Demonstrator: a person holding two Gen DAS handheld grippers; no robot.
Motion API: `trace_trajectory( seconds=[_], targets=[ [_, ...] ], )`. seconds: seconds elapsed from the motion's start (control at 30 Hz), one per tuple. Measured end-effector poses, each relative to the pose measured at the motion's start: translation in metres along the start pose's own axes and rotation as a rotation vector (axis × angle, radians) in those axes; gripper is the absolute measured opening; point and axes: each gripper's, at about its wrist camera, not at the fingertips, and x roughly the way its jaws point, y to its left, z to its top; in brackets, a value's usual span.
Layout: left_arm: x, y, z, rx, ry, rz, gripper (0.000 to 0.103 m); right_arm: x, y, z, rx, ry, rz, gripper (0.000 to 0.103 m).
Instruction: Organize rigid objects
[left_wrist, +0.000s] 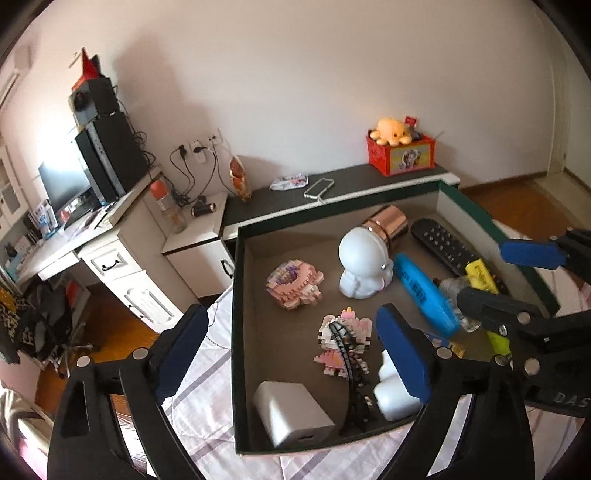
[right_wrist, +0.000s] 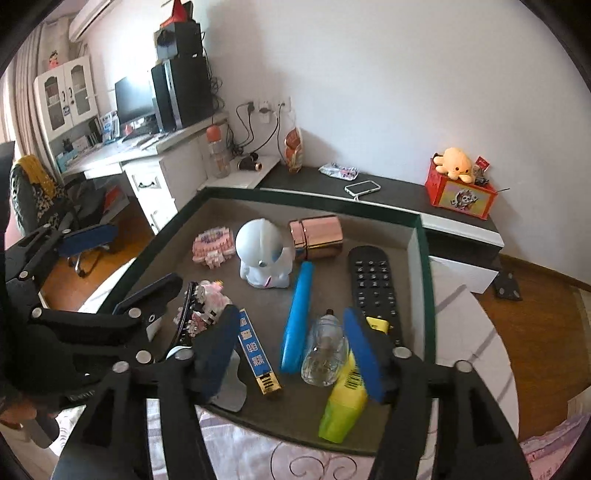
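Both claws stand wide, holding nothing: left claw (left_wrist: 291, 354), right claw (right_wrist: 295, 354). Risk: the right claw's 3 o'clock finger sits just beside the clear bottle (right_wrist: 325, 347) and yellow marker (right_wrist: 343, 402); closing could nudge either within the tray (right_wrist: 424, 266).

remote (right_wrist: 373, 284) right of astronaut figure (right_wrist: 263, 254)

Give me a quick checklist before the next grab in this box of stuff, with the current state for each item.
1. Left gripper open, nothing between its pads: ok.
2. Right gripper open: ok, though the clear bottle lies between its fingers.
3. Clear bottle free of neighbours: not ok; the blue case and yellow bottle lie right beside it.
4. Grippers apart from each other: ok in both views, though close.
5. All pieces inside the box: ok for what shows.
6. Black tower model standing steady: cannot tell; it seems to lean on the pink brick figure.
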Motion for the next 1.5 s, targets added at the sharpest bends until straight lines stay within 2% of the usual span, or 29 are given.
trace_trajectory(
  seconds=[0.03,0.07,0.13,0.23,0.4,0.47,0.5,0.73,0.93,1.07,1.27,1.5],
  targets=[
    [-0.003,0.0,-0.001,-0.004,-0.002,-0.001,0.096,-0.004,0.0,0.0,-0.002,-0.009,-0.005,0.078],
    [-0.007,0.001,-0.001,-0.004,-0.005,0.0,0.098,-0.009,0.001,-0.001,-0.005,-0.021,-0.012,0.08],
    [-0.017,-0.001,-0.002,0.004,-0.022,0.013,0.102,-0.017,0.001,-0.002,-0.006,-0.023,-0.015,0.08],
    [-0.031,-0.003,-0.005,0.013,-0.042,0.013,0.102,-0.03,0.003,-0.004,0.007,-0.017,0.011,0.082],
    [-0.062,-0.003,-0.011,0.008,-0.079,0.027,0.103,-0.055,0.006,-0.012,0.022,-0.035,-0.002,0.088],
    [-0.076,-0.003,-0.014,0.0,-0.096,0.025,0.103,-0.067,0.007,-0.016,0.026,-0.059,-0.012,0.095],
    [-0.083,-0.002,-0.016,-0.006,-0.106,0.02,0.103,-0.077,0.008,-0.02,0.022,-0.084,-0.027,0.103],
    [-0.146,0.001,-0.038,-0.057,-0.185,-0.001,0.103,-0.125,0.023,-0.037,-0.008,-0.165,-0.1,0.103],
    [-0.196,0.002,-0.063,-0.091,-0.238,-0.02,0.103,-0.168,0.034,-0.062,0.024,-0.234,-0.189,0.103],
    [-0.222,0.005,-0.078,-0.127,-0.251,-0.018,0.103,-0.198,0.046,-0.083,0.034,-0.287,-0.188,0.103],
    [-0.264,0.002,-0.103,-0.158,-0.289,-0.033,0.103,-0.224,0.067,-0.106,0.019,-0.299,-0.205,0.103],
    [-0.307,0.003,-0.126,-0.187,-0.334,-0.034,0.103,-0.264,0.087,-0.131,0.02,-0.367,-0.2,0.103]
  ],
)
